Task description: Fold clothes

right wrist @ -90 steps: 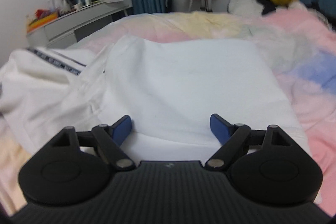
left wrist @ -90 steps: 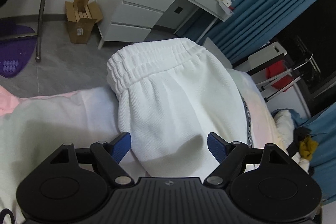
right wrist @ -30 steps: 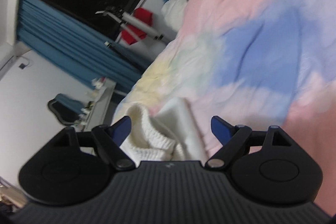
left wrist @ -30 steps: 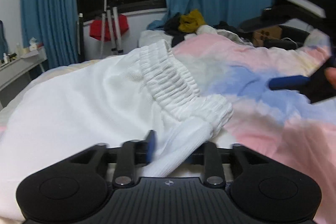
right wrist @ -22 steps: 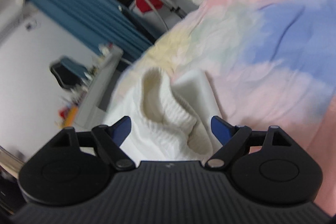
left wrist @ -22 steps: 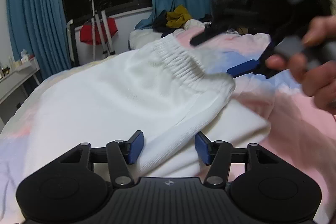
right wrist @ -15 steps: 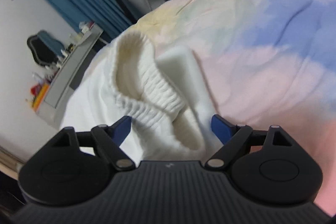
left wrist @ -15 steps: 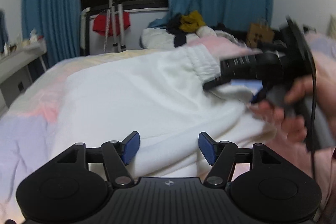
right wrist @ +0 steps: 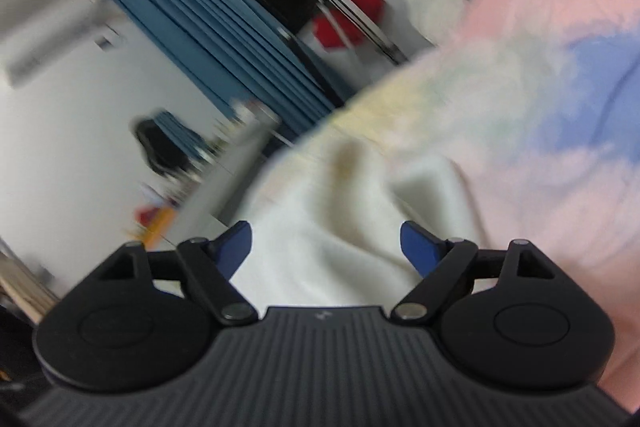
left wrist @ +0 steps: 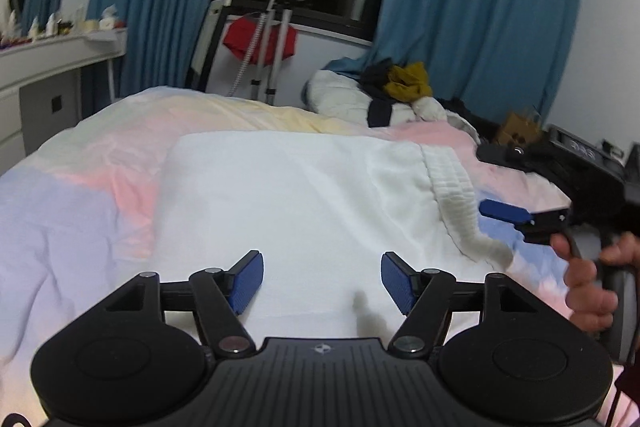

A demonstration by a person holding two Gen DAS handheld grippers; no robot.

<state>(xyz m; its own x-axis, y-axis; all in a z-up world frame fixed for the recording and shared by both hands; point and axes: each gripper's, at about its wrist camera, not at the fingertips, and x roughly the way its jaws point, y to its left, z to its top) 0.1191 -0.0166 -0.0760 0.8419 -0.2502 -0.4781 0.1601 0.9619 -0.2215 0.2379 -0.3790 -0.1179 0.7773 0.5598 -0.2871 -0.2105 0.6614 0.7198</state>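
You have one white garment (left wrist: 304, 195) lying flat on the pastel duvet (left wrist: 80, 195), and two grippers. The left wrist view shows the whole garment with its ribbed waistband (left wrist: 452, 195) at the right edge, and also your right hand (left wrist: 588, 279) on the right gripper (left wrist: 506, 214) beside that waistband. The right wrist view is blurred and shows only a raised fold of the garment (right wrist: 340, 227). Your left gripper (left wrist: 322, 281) is opening; its pads (left wrist: 248, 281) stand apart above the cloth, holding nothing. Your right gripper (right wrist: 326, 247) is wide but closing; the fold is between its fingers, not pressed.
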